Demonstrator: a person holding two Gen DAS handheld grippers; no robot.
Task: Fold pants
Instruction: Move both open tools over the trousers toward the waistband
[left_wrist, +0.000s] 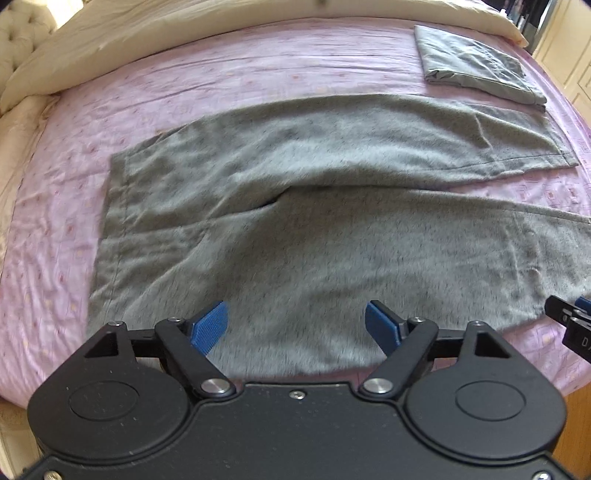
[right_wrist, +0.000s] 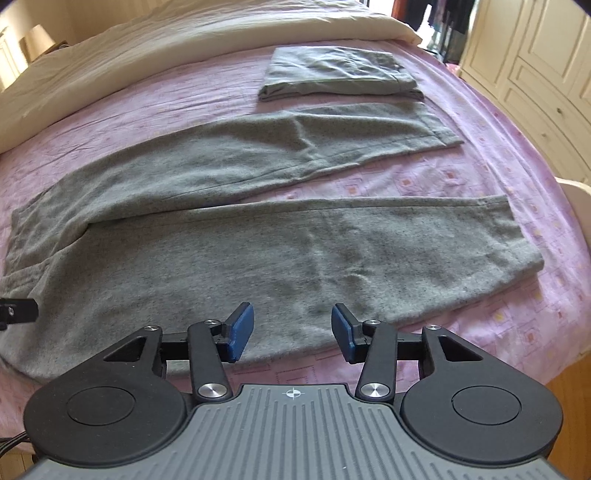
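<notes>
Nearest the lens in each wrist view were the gripper's own blue pads, spread apart above grey cloth. The left gripper (left_wrist: 295, 325) hung over the near edge of the pants (left_wrist: 295, 229), close to the waist end; its jaws stood released, the cloth lying below them and nothing pinched between. The right gripper (right_wrist: 292, 328) hung over the near edge of the nearer leg, its jaws likewise released with bare cloth and a strip of sheet showing between the pads. Whether either pair of pads touched the fabric could not be told.

The pants lay flat and unfolded on the pink sheet (right_wrist: 424, 181) of the bed, waistband to the left, the two legs running to the right and parting in a narrow wedge of bare sheet that widened toward the hems. The near edge of the nearer leg ran just inside the bed's front edge, leaving only a thin margin of sheet there. Beyond the far leg's hem, close to it, sat a folded grey garment (right_wrist: 340, 74); whether the two touched was unclear. A cream duvet (right_wrist: 166, 48) was bunched along the far side of the bed, with a band of open sheet between it and the pants. To the left of the waistband the sheet lay open up to the bed's edge. In the left wrist view, the tip of the right gripper showed at the right margin, well apart from the left one.
</notes>
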